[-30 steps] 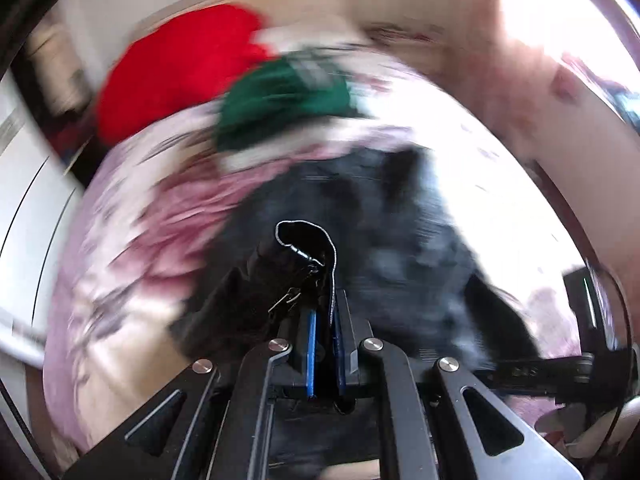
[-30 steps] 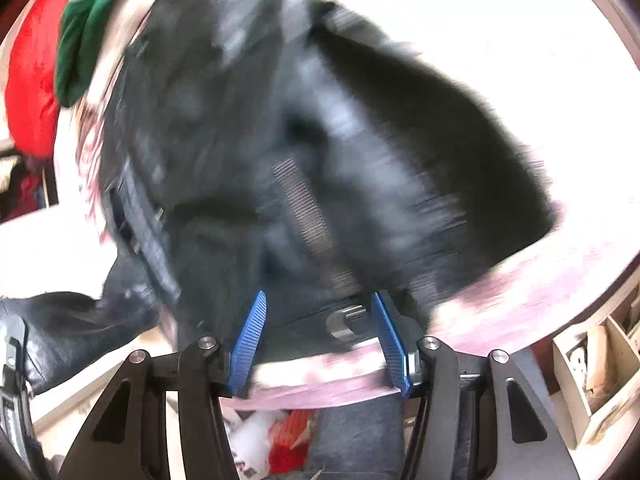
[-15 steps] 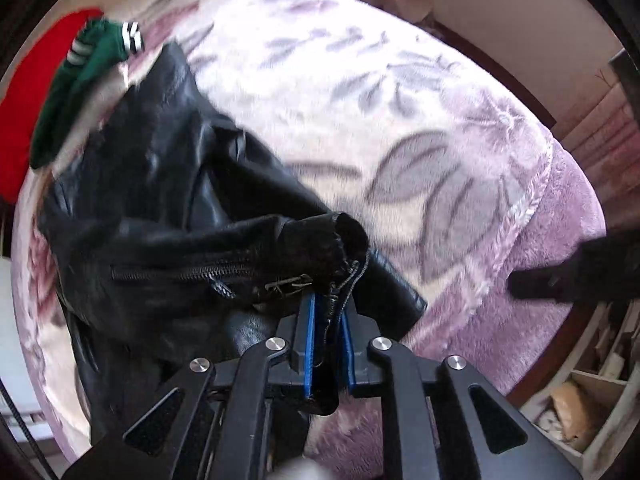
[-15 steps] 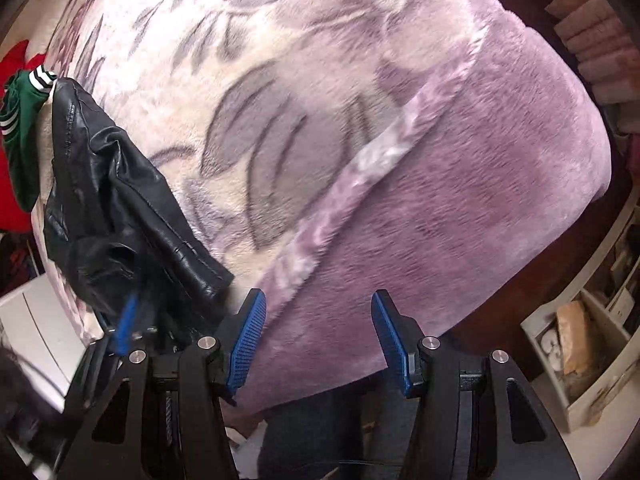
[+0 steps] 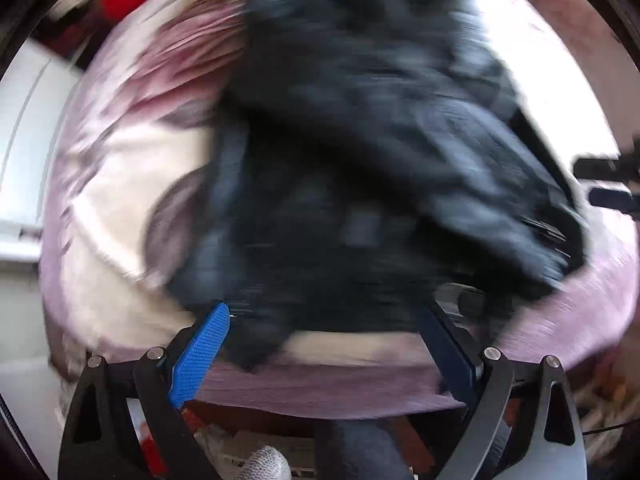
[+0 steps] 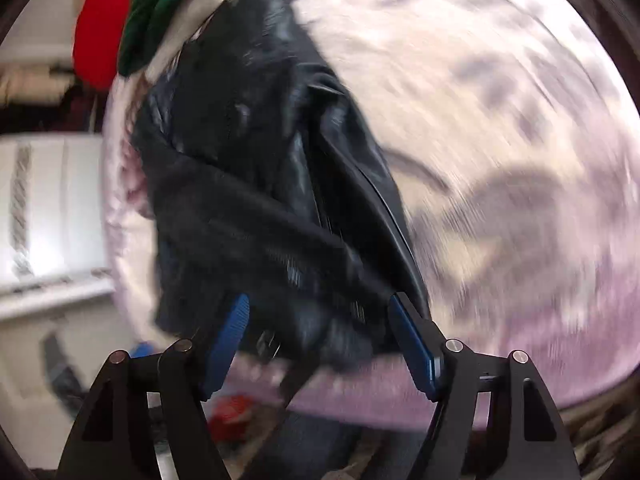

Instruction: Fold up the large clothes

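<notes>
**Inspector:** While both views are blurred, the left gripper [image 5: 326, 354] can be read: its jaws have just been opening and now stand spread wide, nothing pinched, with the black leather jacket [image 5: 360, 152] lying just beyond them.

**Clerk:** And the right gripper [image 6: 320, 340]?

**Inspector:** Its jaws have also just been opening; they stand spread, with the jacket's near hem in front of them but not pressed. The jacket lies heaped at the bed's [image 6: 500, 140] near edge, towards its left side.

**Clerk:** Advice for the step?

**Inspector:** In my judgement, steady both hands first, then take two separate hem corners, pinching a single layer clear of the zip.

**Clerk:** Count?

**Inspector:** One jacket, two grippers, one green garment [image 6: 160, 12] and one red item [image 6: 100, 24] at the far left corner.
</notes>
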{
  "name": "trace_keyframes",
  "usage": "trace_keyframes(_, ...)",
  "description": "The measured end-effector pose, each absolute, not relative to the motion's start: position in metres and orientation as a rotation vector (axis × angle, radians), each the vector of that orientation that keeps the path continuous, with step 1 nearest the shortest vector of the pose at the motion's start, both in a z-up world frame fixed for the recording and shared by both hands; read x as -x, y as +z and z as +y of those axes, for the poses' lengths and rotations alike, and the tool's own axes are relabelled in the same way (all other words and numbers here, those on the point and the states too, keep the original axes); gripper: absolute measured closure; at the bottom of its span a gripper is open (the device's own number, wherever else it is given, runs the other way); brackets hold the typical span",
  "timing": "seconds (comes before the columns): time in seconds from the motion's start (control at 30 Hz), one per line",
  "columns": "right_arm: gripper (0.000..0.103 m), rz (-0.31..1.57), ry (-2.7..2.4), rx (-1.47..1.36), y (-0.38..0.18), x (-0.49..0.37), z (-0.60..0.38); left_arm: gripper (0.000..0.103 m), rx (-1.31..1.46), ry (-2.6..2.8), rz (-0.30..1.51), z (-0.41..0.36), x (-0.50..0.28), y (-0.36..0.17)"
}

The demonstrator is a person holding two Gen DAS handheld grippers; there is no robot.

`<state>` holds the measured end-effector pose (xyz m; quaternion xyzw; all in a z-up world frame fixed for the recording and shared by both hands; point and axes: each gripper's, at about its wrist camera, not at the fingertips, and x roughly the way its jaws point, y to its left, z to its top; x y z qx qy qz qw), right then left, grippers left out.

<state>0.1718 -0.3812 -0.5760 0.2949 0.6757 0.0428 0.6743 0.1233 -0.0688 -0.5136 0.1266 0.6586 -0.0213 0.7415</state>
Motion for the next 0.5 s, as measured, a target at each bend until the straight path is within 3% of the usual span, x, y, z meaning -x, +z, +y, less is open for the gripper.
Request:
trace_keyframes(0.17, 0.032, 1.645, 0.189, -0.405, -0.627, -0.206, -0.328, 0.007, -0.188, 0.127, 1.438, -0.003, -0.161, -0.537)
trace_keyframes(0.2, 0.054, 1.659, 0.183, -0.361, -0.633, -0.204, -0.325, 0.007, -0.170, 0.141, 1.433, 0.004, -0.165, -0.537)
trace_keyframes(0.23, 0.090, 1.669, 0.148, -0.332, -0.637, -0.203, -0.326, 0.007, -0.138, 0.159, 1.425, 0.015, -0.172, -0.538)
trace_keyframes(0.27, 0.096, 1.678, 0.099, -0.329, -0.641, -0.199, -0.332, 0.007, -0.120, 0.168, 1.423, 0.020, -0.181, -0.538)
trace_keyframes(0.33, 0.102, 1.662, 0.044, -0.452, -0.638, -0.189, -0.356, 0.007, -0.075, 0.178, 1.417, 0.027, -0.194, -0.540)
trace_keyframes(0.5, 0.102, 1.725, -0.109, -0.447, -0.639, -0.181, -0.372, 0.007, -0.040, 0.184, 1.414, 0.041, -0.231, -0.546)
